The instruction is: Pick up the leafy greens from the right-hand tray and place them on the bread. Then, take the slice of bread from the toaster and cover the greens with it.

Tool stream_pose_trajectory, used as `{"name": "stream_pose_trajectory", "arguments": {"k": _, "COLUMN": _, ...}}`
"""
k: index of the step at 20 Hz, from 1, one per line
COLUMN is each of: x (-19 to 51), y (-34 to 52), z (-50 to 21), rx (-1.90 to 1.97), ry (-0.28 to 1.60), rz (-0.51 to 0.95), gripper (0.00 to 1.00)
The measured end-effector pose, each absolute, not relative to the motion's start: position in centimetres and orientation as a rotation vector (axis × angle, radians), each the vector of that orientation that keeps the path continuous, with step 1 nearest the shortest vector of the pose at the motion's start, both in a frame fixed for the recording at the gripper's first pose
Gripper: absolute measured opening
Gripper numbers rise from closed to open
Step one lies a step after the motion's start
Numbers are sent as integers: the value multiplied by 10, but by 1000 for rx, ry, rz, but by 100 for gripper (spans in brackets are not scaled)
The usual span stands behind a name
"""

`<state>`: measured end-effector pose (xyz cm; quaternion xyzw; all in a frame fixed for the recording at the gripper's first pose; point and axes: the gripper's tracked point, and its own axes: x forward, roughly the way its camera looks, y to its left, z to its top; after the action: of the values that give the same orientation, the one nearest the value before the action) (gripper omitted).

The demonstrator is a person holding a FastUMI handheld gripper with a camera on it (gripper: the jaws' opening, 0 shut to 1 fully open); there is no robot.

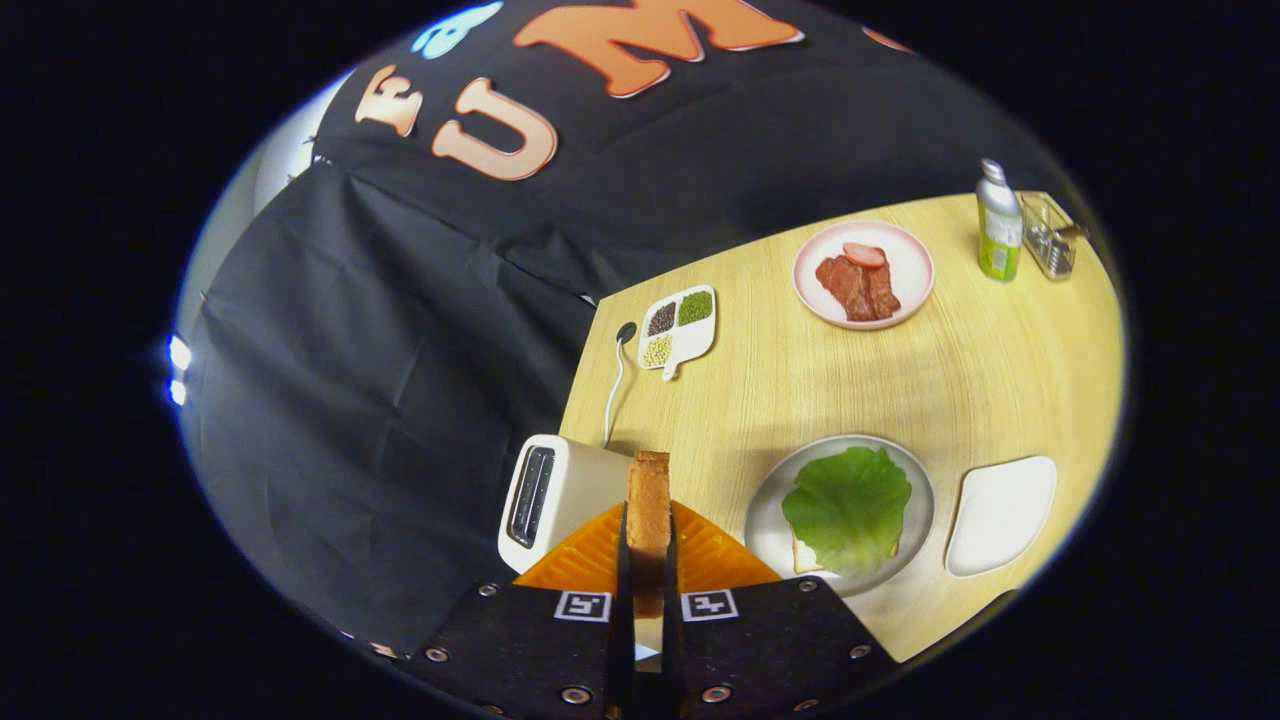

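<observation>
Between the fingers, closed tight on it from both sides: slice of bread (649, 510), held on edge and standing upright, lifted clear of the toaster (552, 498); gripper (648, 575) narrowed to the slice's thickness. Just ahead and left, near the table's (800, 400) near-left edge, toaster with its slot visible and a white cord running off toward the far-left edge. Just ahead and right, grey plate (770, 505) holding the leafy greens (848, 508), spread over the bottom bread (802, 560), only a corner of which peeks out. Best handled, by this reading: carry right over the plate, turn the slice flat, lower squarely onto the greens before letting go, so the leaf does not slide off. Beside that plate, toward the right edge, white tray (1002, 515), now bare. Farther on, a small divided dish (680, 328) with dark, green and pale grains. Toward the far edge, pink plate (863, 273) with sliced meat. At the far-right corner, a bottle (998, 222) beside a clear container (1050, 240)
</observation>
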<state>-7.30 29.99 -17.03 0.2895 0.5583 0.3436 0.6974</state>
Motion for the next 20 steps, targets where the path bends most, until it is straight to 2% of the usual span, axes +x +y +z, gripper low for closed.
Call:
{"name": "stream_pose_trajectory", "arguments": {"k": 11, "x": -82, "y": 234, "z": -280, "rx": 850, "ry": 1310, "rz": 745, "gripper": 11}}
{"name": "stream_pose_trajectory", "arguments": {"k": 20, "x": -104, "y": 248, "z": -327, "rx": 797, "ry": 1353, "rz": 856, "gripper": 11}}
